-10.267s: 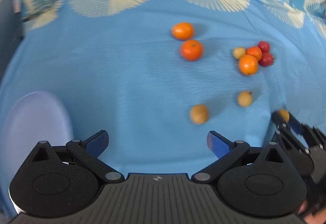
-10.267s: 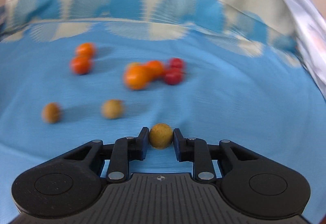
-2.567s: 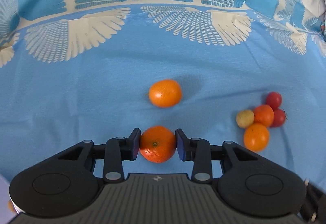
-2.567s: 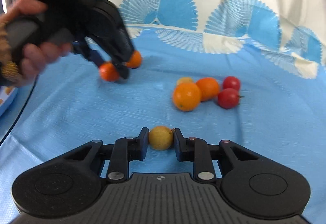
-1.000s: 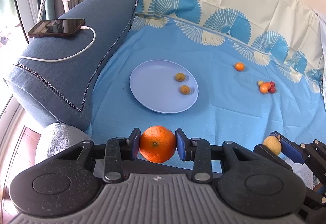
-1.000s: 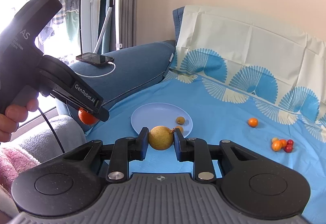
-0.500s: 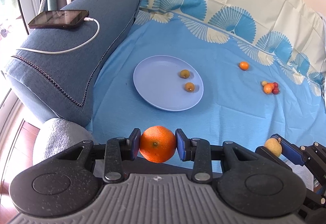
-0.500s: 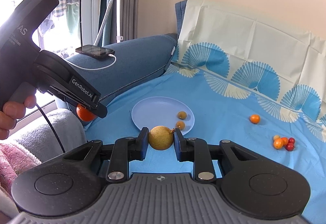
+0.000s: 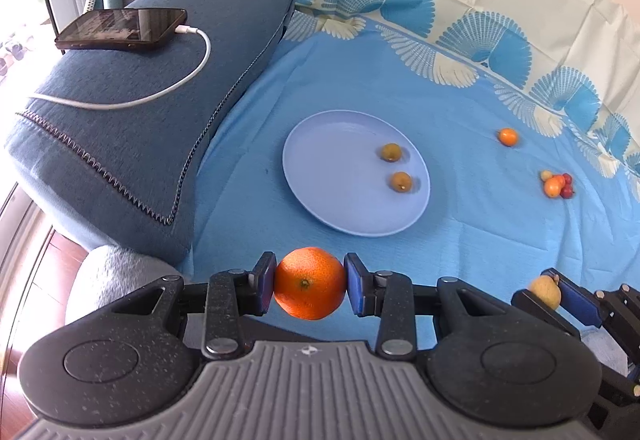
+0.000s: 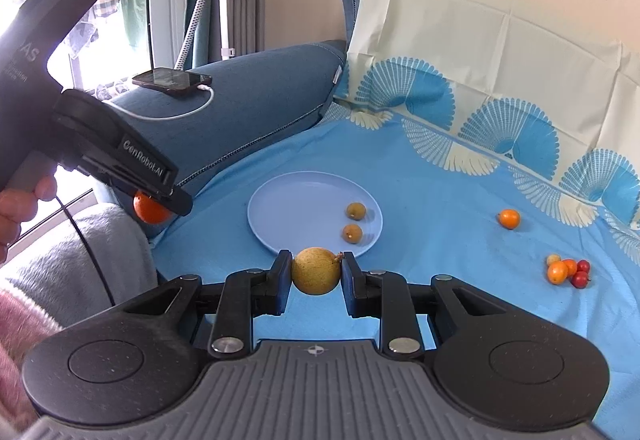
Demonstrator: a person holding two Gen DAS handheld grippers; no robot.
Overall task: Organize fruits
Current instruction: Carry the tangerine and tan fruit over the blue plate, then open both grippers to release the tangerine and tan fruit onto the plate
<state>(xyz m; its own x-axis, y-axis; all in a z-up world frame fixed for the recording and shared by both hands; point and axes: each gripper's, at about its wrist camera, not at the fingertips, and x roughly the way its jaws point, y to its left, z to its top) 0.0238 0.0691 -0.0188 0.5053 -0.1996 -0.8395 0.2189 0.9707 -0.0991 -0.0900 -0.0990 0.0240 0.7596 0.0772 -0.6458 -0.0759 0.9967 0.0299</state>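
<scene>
**A:** On the blue sheet point(image 9: 460, 260), what did you count?

**B:** One lavender plate point(image 9: 320, 168), and I counted two small brown-yellow fruits point(image 9: 391, 152) in it, both toward its right side, close together but not touching. One lone small orange point(image 9: 508, 137) lay on the sheet, well right of the plate. Further right was one tight cluster point(image 9: 557, 184): I made out two orange fruits, two red ones and one pale yellow one, packed touching. From the right wrist view the same cluster point(image 10: 566, 270) read the same way.

**A:** Grippers?

**B:** I had two. My left gripper point(image 9: 310, 284) was clamped on one big orange point(image 9: 310, 283), pads pressed on both its sides, held up off the sheet, near side of the plate. My right gripper point(image 10: 316, 276) was clamped on one yellow-brown round fruit point(image 10: 316, 271), stub of stem toward the right pad. In that view it sat just in front of the plate's near rim point(image 10: 280, 240); whether it was over the plate or short of it, I couldn't tell.

**A:** Anything else?

**B:** One dark phone point(image 9: 122, 29) on the blue sofa arm point(image 9: 132, 128), one white cable point(image 9: 160, 92) plugged into it. A hand point(image 10: 22, 208) was on the left gripper's grip at the right view's left edge.
</scene>
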